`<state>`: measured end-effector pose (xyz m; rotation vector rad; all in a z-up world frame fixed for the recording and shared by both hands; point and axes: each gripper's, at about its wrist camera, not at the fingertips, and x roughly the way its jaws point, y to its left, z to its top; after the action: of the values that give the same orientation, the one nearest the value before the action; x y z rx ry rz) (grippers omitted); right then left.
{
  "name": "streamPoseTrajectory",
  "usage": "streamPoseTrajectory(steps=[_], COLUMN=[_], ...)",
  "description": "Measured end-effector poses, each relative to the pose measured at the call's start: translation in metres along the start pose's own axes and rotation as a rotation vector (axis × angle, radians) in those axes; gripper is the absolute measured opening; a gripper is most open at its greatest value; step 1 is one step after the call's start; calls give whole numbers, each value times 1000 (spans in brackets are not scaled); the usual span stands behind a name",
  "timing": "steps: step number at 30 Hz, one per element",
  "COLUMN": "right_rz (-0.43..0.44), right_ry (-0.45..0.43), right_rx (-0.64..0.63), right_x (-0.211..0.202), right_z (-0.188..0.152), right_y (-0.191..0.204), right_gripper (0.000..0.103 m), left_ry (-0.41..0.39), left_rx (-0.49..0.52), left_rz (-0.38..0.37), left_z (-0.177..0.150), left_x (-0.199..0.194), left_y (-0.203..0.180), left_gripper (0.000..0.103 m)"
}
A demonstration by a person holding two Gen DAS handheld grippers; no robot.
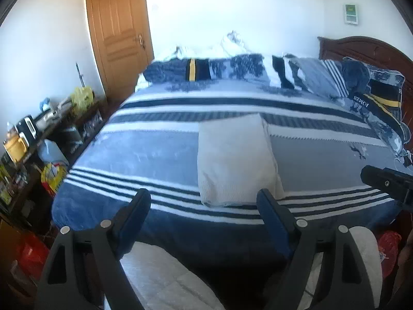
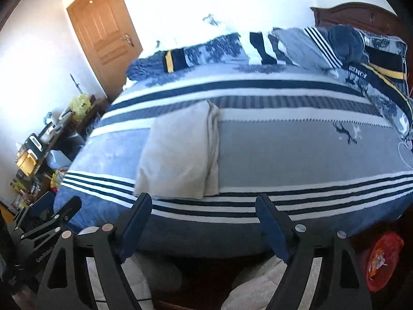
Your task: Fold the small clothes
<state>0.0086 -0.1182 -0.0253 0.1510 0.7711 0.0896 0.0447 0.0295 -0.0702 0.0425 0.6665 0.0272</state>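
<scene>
A cream knitted garment (image 1: 235, 160) lies folded into a long rectangle on the striped blue bedspread (image 1: 144, 152), near the bed's front edge. It also shows in the right wrist view (image 2: 178, 155), with a folded layer along its right side. My left gripper (image 1: 204, 201) is open and empty, held just short of the garment's near edge. My right gripper (image 2: 204, 204) is open and empty, in front of the bed edge, right of the garment's near end. The right gripper also shows at the left wrist view's right edge (image 1: 387, 180).
Pillows (image 1: 317, 77) and a bunched quilt (image 1: 206, 69) lie at the far side, by a dark wooden headboard (image 1: 366, 49). A cluttered low shelf (image 1: 38, 134) stands left of the bed, a wooden door (image 1: 118, 33) behind. A red bag (image 2: 382, 258) lies on the floor, right.
</scene>
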Motion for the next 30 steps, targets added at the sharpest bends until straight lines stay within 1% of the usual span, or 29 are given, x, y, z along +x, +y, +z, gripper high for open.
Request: streamPoseTrajectory(steps=[2,4,6,7,9,10,12,15,22,30], right_rz=[16,32,34,39,26,16,24,7,-11,-26], right_ry=[3,11,14,10,7,4,4,6,-10,-40], right_rx=[-1,4,9,6,3,6,10,13,-14,-22], right_x=[-12,-18,-23,-27,-33,-36,-40,-47,-66,-78], right_z=[-1,-4,-7,-8,-11,-12,-15,-16,-18,-17], right_y=[4,9,11,13,16,17,19,23,31,35], right_gripper=[86,86,86,86,86,86,86,86,86,86], left_ry=[-7,12,21,22,16,18,33,43,21,4], left_rx=[17,39,38,30,13,13,23,28,34,31], left_rz=[-20,-6,-36,-40,-38,-47,-62,-60,-53,-72], left_z=[0,1,1,0,-1,0,0,1,2,4], left_x=[-15,-22,-32,-37,-47,-52,-57,-65,-83,-95], left_y=[-1,-4,-4,-4,-2,-2,-2,-1,-3,-7], left_gripper=[83,83,83,83,83,83,83,83,83,83])
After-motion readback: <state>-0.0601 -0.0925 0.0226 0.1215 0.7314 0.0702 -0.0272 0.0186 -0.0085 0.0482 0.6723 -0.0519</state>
